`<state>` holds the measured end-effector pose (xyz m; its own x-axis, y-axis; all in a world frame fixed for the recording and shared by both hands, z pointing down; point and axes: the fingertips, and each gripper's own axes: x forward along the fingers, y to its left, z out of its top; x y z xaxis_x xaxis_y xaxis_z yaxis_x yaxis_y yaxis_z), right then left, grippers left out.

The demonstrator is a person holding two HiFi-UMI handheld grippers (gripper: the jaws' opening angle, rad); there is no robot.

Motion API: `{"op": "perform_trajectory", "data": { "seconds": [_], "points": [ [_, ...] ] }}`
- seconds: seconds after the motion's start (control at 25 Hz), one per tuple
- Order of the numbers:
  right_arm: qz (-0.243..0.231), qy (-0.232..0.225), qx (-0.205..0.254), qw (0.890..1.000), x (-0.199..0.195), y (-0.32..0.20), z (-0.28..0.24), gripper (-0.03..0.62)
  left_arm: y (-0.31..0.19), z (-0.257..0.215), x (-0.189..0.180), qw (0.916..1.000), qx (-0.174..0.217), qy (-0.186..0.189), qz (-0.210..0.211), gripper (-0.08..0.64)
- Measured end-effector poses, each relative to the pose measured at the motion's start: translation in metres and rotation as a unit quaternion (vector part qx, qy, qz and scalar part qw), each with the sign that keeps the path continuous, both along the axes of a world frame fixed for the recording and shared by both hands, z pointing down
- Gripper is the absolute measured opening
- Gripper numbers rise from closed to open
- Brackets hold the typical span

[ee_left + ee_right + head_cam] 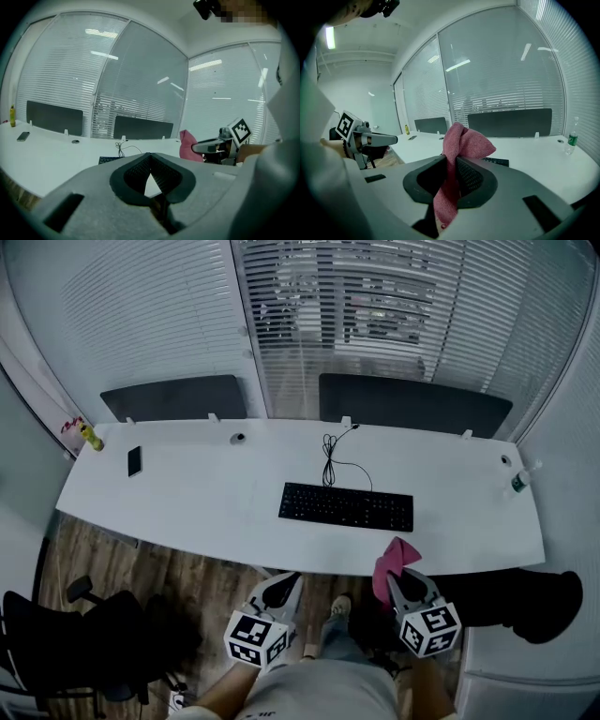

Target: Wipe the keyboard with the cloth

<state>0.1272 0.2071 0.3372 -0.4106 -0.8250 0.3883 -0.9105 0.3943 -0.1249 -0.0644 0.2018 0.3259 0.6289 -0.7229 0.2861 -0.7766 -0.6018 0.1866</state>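
Nearest the person's body, both grippers hang low, short of the near edge of the white table (187,507), over a wood floor. The left gripper (150,161) has its jaws pressed together with nothing between them. The right gripper (452,165) has its jaws clamped on the pink cloth (465,142), which bunches up above them and trails down below. Beyond, on the table, lies the black keyboard (347,507), apart from both grippers. It sits ahead of the right gripper and a little to its left, its long axis running left to right along the table edge. Its right end is the part closest to the cloth, so the right gripper looks the nearer one and would need to go forward and slightly left. A cable runs from the keyboard's back edge toward the far side. Only the head view shows the keyboard whole and its place on the table; each gripper view catches just a sliver of it behind the jaws, but shows the grip plainly. Farther off stand a phone (135,461) and a yellow bottle (91,437) at far left.
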Motion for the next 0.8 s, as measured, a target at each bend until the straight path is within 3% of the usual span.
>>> {"op": "perform_trajectory", "data": {
  "seconds": [0.44,0.8],
  "points": [
    [-0.028,-0.005,-0.001,1.000,0.019,-0.098,-0.010,0.057,-0.088,-0.013,0.020,0.9997,0.001,0.001,-0.026,0.011],
    [-0.038,-0.004,-0.001,0.999,0.040,-0.145,-0.007,0.057,-0.142,-0.016,0.045,0.9994,0.011,0.004,-0.031,0.011]
  ]
}}
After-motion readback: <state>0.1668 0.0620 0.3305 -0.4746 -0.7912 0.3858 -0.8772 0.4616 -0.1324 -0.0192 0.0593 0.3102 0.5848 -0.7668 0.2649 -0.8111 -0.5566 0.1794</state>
